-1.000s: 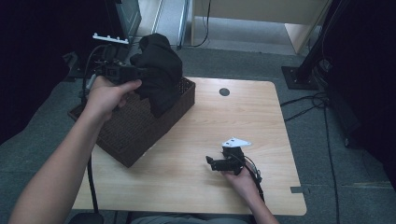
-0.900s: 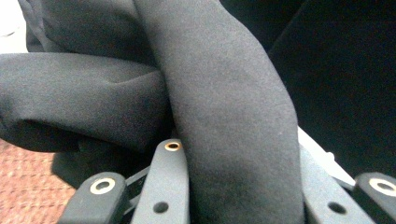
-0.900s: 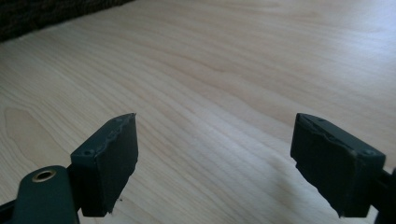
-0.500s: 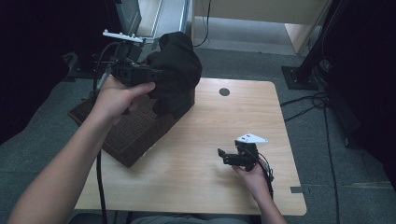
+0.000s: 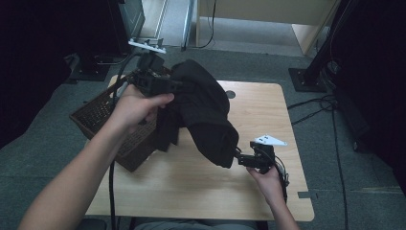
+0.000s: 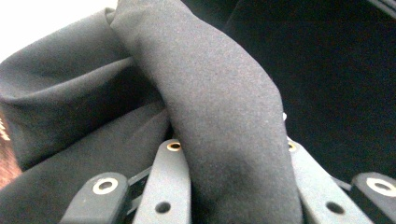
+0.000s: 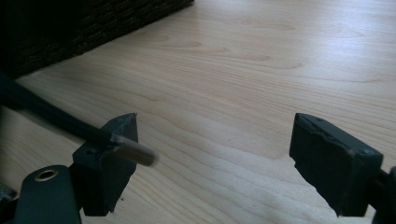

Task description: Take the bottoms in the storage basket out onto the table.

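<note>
Wicker shows at the left of the high view: a dark brown woven basket (image 5: 103,117), rectangular, sits on the left end of the pale wood bench (image 5: 201,191), whose grain runs in long streaks. Its inside is in shadow, and I cannot tell what lies in it. Just above its right edge the left tool (image 5: 184,87) is clamped on a black garment (image 5: 206,115), a soft matte cloth that hangs in thick folds from the upper middle of the frame down to the middle, its lower end clear of the basket and over the bench. In the left gripper view a fat roll of that cloth (image 6: 224,130) sits pinched between the two jaws, finely napped and creased. To the right, low in the frame, the right tool (image 5: 238,159) stands apart with only bare wood between its jaws in the right gripper view, close beside the cloth's lower end. A thin dark cord with a frayed pale tip (image 7: 135,151) crosses its left jaw.
</note>
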### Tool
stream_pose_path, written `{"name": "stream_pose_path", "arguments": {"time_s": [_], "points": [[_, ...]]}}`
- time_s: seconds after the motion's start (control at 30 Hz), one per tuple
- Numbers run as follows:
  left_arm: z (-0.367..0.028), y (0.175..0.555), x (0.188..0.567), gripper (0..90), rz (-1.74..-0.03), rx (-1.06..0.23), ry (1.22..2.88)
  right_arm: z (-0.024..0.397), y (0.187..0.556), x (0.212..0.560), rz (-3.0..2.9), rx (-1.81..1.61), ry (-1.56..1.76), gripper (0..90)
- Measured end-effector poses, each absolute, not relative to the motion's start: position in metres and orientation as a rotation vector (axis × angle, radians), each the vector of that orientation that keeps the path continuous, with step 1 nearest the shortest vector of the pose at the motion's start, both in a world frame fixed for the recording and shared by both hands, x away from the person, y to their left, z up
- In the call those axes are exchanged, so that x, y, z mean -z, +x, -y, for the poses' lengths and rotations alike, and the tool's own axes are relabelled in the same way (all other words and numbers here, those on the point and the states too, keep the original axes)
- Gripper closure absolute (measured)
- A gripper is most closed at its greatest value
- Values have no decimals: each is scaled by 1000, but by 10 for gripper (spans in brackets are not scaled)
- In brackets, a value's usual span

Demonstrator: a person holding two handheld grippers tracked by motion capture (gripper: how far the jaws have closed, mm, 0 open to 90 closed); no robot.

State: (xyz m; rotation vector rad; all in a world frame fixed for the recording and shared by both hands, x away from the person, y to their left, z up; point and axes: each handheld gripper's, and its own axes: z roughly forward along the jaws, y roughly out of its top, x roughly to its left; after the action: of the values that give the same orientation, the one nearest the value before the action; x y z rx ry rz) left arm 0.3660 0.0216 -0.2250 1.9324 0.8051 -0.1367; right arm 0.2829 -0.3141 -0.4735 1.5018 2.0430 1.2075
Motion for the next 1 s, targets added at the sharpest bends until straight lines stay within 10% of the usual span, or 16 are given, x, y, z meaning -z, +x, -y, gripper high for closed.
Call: {"name": "stream_pose_path", "arguments": {"time_s": [1.0], "points": [[61, 355, 356, 774, -817, 269, 2085, 328, 280, 466, -1961, -1236, 1515, 191]]}}
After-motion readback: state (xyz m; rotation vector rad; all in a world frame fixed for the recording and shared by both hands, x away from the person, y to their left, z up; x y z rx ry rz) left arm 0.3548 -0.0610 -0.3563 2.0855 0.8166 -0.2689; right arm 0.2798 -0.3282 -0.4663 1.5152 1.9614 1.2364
